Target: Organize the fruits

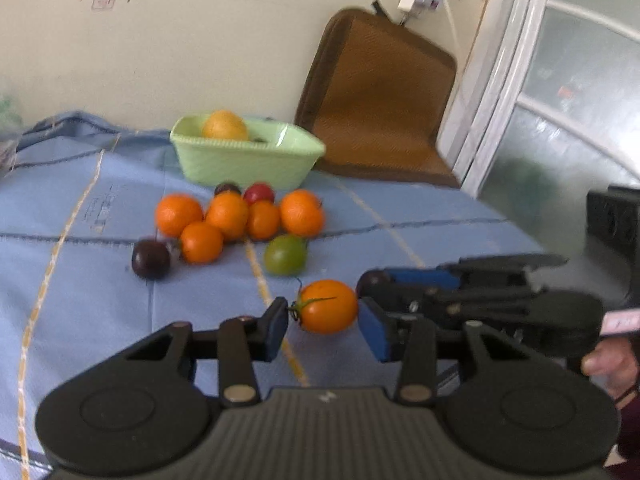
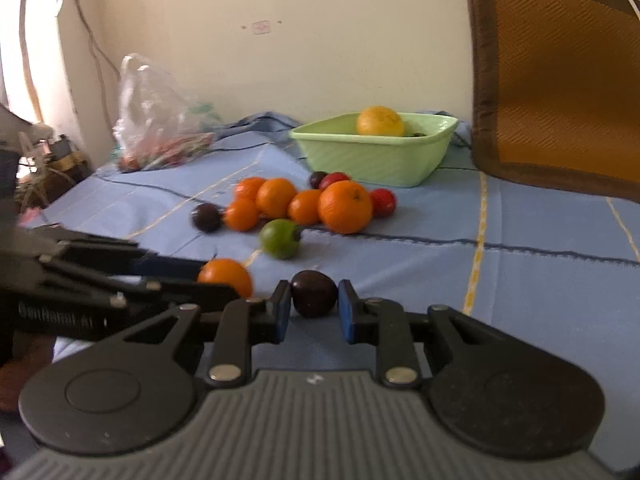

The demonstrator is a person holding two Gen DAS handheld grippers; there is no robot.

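Observation:
My left gripper (image 1: 322, 314) is shut on an orange tomato (image 1: 328, 308) with a green stem, low over the blue cloth (image 1: 80, 208). Beside it, my right gripper (image 2: 314, 306) is shut on a dark plum (image 2: 313, 294). Further back lies a pile of oranges (image 1: 228, 214) with red fruits (image 1: 259, 192), a green fruit (image 1: 285, 255) and another dark plum (image 1: 151, 259) at its edges. Behind the pile stands a light green basin (image 1: 244, 160) holding a yellow fruit (image 1: 224, 125). In the right wrist view the left gripper's fingers (image 2: 180, 276) come in from the left.
A brown woven mat (image 1: 380, 92) leans on the wall to the right of the basin. A clear plastic bag (image 2: 156, 120) of produce sits at the cloth's far left. A white door frame (image 1: 492, 80) stands on the right. A hand (image 1: 608, 360) holds the right gripper.

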